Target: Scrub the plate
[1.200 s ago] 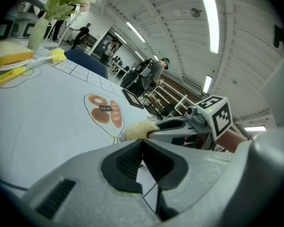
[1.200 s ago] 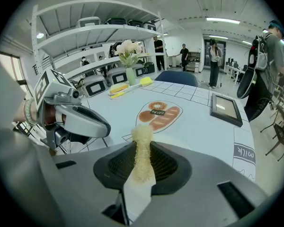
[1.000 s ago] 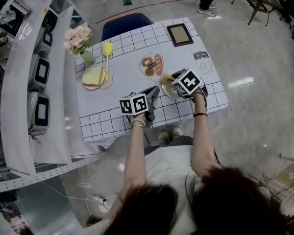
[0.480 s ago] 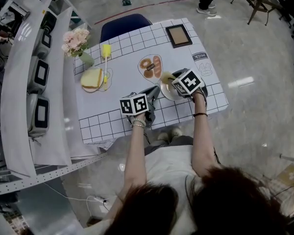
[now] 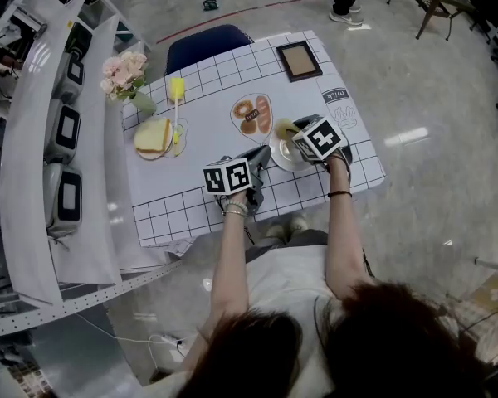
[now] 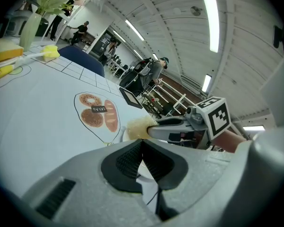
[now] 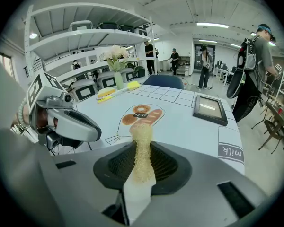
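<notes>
Right tongs (image 7: 142,163) pinch a coarse, fibrous scrubber (image 7: 142,136) at the round plate (image 5: 284,157).

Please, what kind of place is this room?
Probably a lab or workshop with a staged dining table: long white metal shelves holding grey equipment boxes, a bare polished concrete floor, and a white grid-printed tablecloth.

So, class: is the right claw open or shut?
Shut. In the right gripper view the right claw has its jaws pressed on a straw-coloured scrub pad that sticks out past them.
</notes>
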A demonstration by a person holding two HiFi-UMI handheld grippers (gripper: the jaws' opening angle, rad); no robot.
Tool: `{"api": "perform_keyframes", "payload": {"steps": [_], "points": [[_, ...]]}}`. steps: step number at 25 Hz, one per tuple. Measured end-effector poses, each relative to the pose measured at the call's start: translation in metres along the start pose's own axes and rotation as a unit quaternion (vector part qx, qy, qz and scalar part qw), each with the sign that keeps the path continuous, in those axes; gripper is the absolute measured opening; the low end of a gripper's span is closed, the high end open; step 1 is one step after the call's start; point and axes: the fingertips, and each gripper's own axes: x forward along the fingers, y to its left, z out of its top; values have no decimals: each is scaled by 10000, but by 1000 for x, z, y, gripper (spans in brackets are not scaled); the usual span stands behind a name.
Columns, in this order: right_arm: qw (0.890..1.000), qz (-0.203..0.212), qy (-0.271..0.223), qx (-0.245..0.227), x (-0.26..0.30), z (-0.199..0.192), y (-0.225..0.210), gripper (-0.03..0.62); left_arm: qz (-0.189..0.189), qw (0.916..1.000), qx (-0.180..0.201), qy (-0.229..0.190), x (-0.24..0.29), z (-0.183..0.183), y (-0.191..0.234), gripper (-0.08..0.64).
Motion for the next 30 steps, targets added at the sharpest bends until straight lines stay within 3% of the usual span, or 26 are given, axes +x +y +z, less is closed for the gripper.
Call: {"api": "perform_keyframes", "payload": {"steps": [15, 30], "points": [[9983, -475, -152, 286, -12, -9, -16, 80, -76, 9999, 35, 89, 2, -4, -4, 11], [9972, -594, -182, 424, -23, -21, -19, 80, -254, 9995, 61, 197, 6, -9, -16, 11]]}}
